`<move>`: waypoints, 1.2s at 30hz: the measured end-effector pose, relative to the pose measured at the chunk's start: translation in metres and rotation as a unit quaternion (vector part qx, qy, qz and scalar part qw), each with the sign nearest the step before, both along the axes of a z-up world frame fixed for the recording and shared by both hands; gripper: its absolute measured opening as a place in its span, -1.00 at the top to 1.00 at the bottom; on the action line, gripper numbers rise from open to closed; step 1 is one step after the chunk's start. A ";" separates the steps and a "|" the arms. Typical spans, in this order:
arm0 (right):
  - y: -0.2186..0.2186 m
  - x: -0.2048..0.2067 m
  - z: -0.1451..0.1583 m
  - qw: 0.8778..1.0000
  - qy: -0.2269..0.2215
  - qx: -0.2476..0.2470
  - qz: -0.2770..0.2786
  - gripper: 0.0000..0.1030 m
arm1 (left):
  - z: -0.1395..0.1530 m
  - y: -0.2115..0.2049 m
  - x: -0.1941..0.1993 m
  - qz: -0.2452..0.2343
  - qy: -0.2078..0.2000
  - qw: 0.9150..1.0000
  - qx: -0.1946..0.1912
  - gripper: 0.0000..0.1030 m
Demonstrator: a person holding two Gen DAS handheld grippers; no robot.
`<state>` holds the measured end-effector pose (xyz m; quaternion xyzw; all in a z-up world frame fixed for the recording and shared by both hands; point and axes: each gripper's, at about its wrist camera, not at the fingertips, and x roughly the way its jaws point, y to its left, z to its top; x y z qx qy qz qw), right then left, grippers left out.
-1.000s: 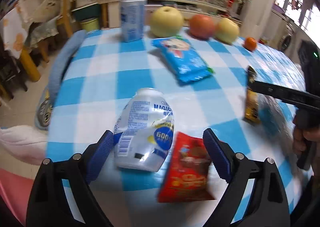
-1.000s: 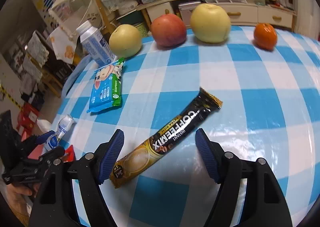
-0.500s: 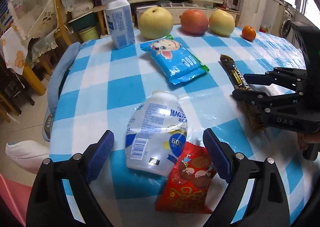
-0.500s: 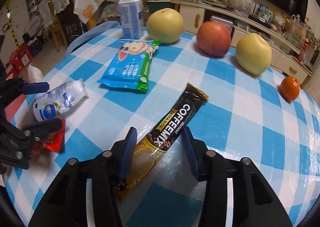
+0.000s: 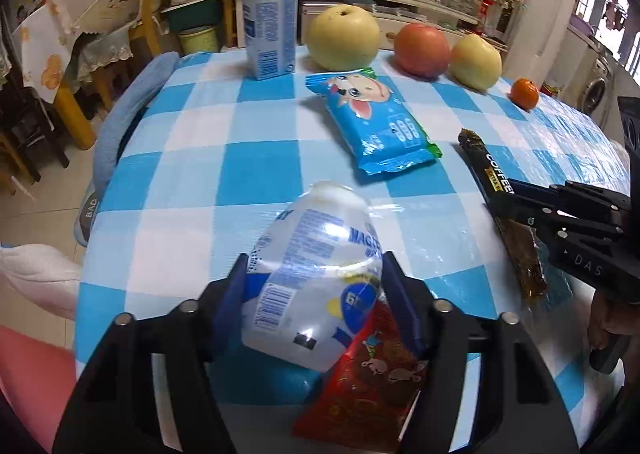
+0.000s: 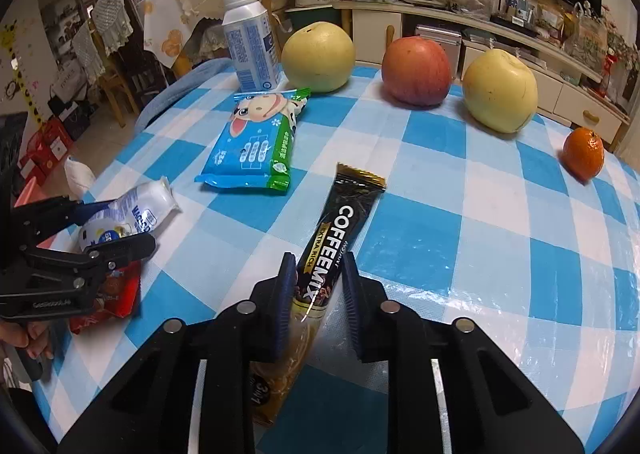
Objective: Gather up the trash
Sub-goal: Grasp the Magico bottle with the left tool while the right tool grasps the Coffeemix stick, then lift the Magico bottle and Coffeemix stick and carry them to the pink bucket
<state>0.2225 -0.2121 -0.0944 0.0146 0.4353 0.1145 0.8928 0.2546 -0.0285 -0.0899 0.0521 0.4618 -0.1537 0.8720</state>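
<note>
Gripping the crushed bottle (image 5: 320, 274) across its belly between the left gripper (image 5: 312, 290) pads, cap end pointing away; light, thin, probably yielding further under pressure. Closing the right gripper (image 6: 316, 290) jaws onto the coffee sachet (image 6: 332, 250) near its close end, long axis running straight ahead; flimsy, slick foil, likely sagging beyond. Leaving the red wrapper (image 5: 372, 378) lying partly under the left jaws.

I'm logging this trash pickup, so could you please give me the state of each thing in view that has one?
Left gripper: shut on the crushed bottle.
Crushed bottle: squashed, on its side.
Right gripper: shut on the coffee sachet.
Coffee sachet: flat on the tablecloth.
Red wrapper: lying loose, partly under the bottle.
Milk bottle: upright, capped.
Blue packet: lying flat.
</note>
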 end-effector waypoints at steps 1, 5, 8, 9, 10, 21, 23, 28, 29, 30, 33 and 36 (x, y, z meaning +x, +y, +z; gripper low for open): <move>-0.001 0.000 0.000 1.000 0.001 0.004 -0.001 0.54 | 0.000 0.002 0.000 0.002 0.003 1.000 -0.006 -0.26; 0.000 -0.002 0.001 1.000 -0.002 0.005 -0.001 0.60 | 0.002 0.006 -0.002 0.009 0.006 1.000 -0.011 -0.25; 0.001 -0.004 0.003 1.000 -0.006 0.003 -0.001 0.67 | 0.009 0.011 -0.005 0.021 -0.004 1.000 -0.020 -0.25; 0.002 -0.005 0.004 1.000 -0.007 0.001 0.000 0.69 | 0.013 0.014 -0.007 0.024 -0.007 0.999 -0.026 -0.25; 0.003 -0.006 0.004 1.000 -0.008 0.000 0.001 0.69 | 0.015 0.015 -0.008 0.025 -0.009 0.999 -0.030 -0.25; 0.015 -0.022 0.014 0.999 -0.025 -0.013 0.016 0.81 | 0.037 0.031 -0.035 0.043 -0.043 0.997 -0.038 -0.25; 0.017 -0.024 0.016 0.999 -0.029 -0.013 0.017 0.82 | 0.041 0.034 -0.039 0.044 -0.049 0.997 -0.044 -0.25; 0.017 -0.033 0.030 0.999 -0.049 0.001 0.011 0.84 | 0.049 0.042 -0.049 0.050 -0.060 0.995 -0.057 -0.25; 0.018 -0.035 0.034 0.998 -0.054 0.006 0.011 0.84 | 0.051 0.045 -0.051 0.052 -0.062 0.995 -0.058 -0.25; 0.019 -0.037 0.037 0.998 -0.058 0.011 0.011 0.84 | 0.052 0.046 -0.053 0.054 -0.063 0.995 -0.060 -0.25; 0.025 -0.043 0.047 0.997 -0.069 0.023 0.015 0.84 | 0.056 0.055 -0.058 0.059 -0.068 0.994 -0.064 -0.25; 0.035 -0.049 0.057 0.996 -0.081 0.031 0.022 0.85 | 0.060 0.063 -0.063 0.064 -0.073 0.993 -0.070 -0.25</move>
